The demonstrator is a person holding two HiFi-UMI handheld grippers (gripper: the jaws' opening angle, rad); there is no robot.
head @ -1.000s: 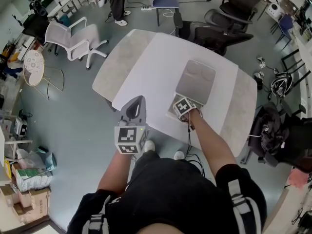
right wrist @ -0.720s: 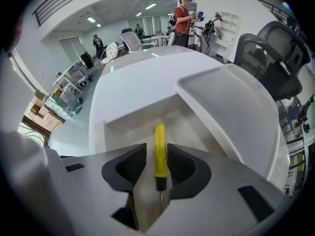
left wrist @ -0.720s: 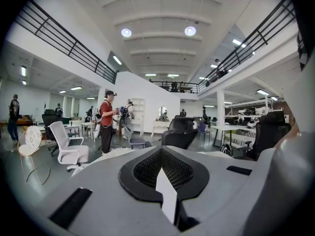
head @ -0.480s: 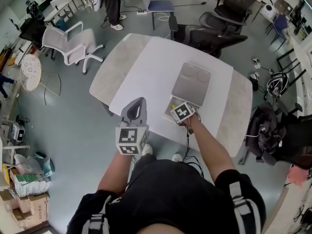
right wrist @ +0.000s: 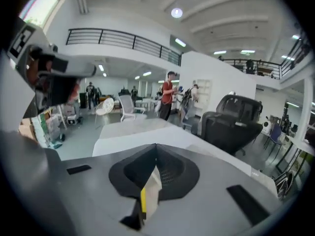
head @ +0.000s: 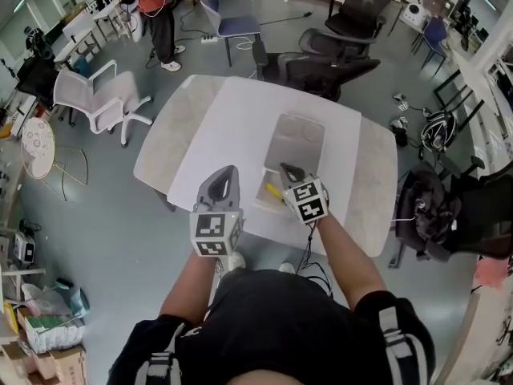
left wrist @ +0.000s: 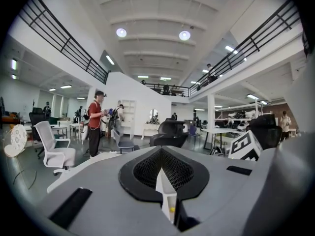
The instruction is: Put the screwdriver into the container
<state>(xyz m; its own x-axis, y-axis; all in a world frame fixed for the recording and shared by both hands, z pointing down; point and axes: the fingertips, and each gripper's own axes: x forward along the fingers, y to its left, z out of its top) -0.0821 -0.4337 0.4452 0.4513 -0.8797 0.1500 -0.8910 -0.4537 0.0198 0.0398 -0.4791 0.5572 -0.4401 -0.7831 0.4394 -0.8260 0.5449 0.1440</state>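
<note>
The grey container lies flat on the white-covered table. At its near end the yellow screwdriver rests on a pale patch. My right gripper hovers just right of the screwdriver, its jaws together with nothing at their tips. In the right gripper view the right gripper points level across the table, and a yellow strip shows through the slit beneath the jaws. My left gripper is shut and empty at the table's near edge. The left gripper looks out over the room.
Black office chairs crowd the table's far side. A white chair stands at the left and a person in a red top behind it. A dark bag and seat sit right of the table.
My right gripper has drawn back from the container toward me and risen, uncovering the yellow screwdriver beside it. The left gripper has barely moved.
</note>
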